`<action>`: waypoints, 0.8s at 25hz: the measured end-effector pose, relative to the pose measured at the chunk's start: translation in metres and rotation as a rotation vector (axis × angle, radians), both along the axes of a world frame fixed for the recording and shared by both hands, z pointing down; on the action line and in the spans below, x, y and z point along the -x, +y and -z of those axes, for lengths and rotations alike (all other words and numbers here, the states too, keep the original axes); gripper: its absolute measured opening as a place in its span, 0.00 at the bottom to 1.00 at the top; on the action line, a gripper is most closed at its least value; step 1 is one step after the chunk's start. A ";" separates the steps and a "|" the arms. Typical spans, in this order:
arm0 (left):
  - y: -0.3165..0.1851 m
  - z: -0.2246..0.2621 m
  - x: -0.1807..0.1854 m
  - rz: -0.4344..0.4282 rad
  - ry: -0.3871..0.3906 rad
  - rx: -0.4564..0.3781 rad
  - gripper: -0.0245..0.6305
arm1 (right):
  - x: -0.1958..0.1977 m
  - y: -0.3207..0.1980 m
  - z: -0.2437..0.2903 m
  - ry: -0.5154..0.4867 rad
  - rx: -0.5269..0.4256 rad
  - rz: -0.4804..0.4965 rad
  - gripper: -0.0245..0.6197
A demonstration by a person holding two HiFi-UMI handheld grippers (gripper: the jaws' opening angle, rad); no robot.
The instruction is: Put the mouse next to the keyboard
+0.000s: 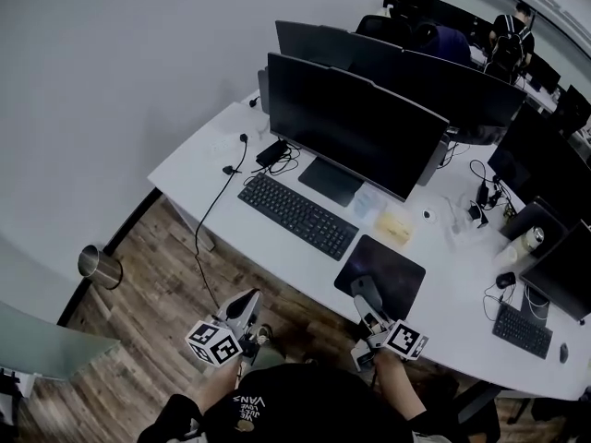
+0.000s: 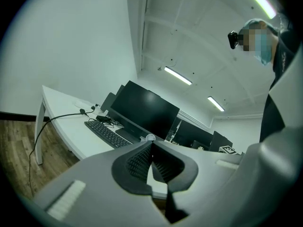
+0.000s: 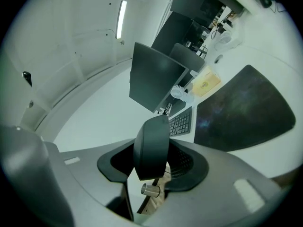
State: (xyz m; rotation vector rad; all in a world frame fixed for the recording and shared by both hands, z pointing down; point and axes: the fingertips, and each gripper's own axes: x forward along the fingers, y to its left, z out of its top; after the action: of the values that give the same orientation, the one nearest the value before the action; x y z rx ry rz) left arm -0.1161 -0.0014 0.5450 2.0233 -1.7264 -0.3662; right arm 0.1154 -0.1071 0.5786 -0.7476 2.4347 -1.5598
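While the mouse is gripped by the right gripper, it is held up in the air and has not been put down yet. Its two sides are pressed by the jaws, so the jaws are part way apart with the mouse between them. It is held on its edge, most likely because that is where it could be pinched well. From the head view it is seen at the near edge of the dark mouse pad.

The keyboard is laid flat on the white desk in front of the monitor, to the left of the mouse pad. A bare strip of desk is seen between the two, and that is judged to be a good spot for the mouse.

The left gripper is closed, with nothing between its jaws. It is held off the desk, over the wood floor, likely so that it is out of the way.
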 end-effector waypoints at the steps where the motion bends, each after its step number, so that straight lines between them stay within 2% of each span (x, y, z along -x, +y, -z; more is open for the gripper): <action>1: -0.006 0.000 0.006 -0.009 0.002 -0.003 0.04 | 0.006 -0.004 0.005 -0.009 -0.018 -0.003 0.32; 3: -0.021 0.003 0.017 -0.042 -0.002 -0.010 0.04 | 0.020 -0.014 0.017 -0.033 -0.064 -0.012 0.32; 7: -0.049 0.011 0.041 -0.127 -0.022 -0.011 0.04 | 0.038 -0.029 0.019 -0.025 -0.061 -0.097 0.32; 9: -0.061 0.013 0.054 -0.167 -0.029 -0.013 0.04 | 0.042 -0.032 0.012 -0.008 -0.026 -0.161 0.32; 12: -0.075 0.016 0.073 -0.225 -0.036 -0.007 0.04 | 0.046 -0.032 -0.004 0.032 0.082 -0.281 0.32; 15: -0.084 0.015 0.090 -0.285 -0.045 -0.004 0.04 | 0.056 -0.039 -0.006 0.029 0.026 -0.326 0.32; 20: -0.098 0.009 0.108 -0.389 -0.056 0.004 0.04 | 0.055 -0.034 -0.021 0.045 0.047 -0.454 0.32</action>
State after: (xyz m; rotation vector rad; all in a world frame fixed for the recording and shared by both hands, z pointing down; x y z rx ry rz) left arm -0.2245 -0.0992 0.5356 2.3201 -1.3159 -0.1780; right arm 0.0601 -0.1407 0.5994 -1.2497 2.0617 -1.4297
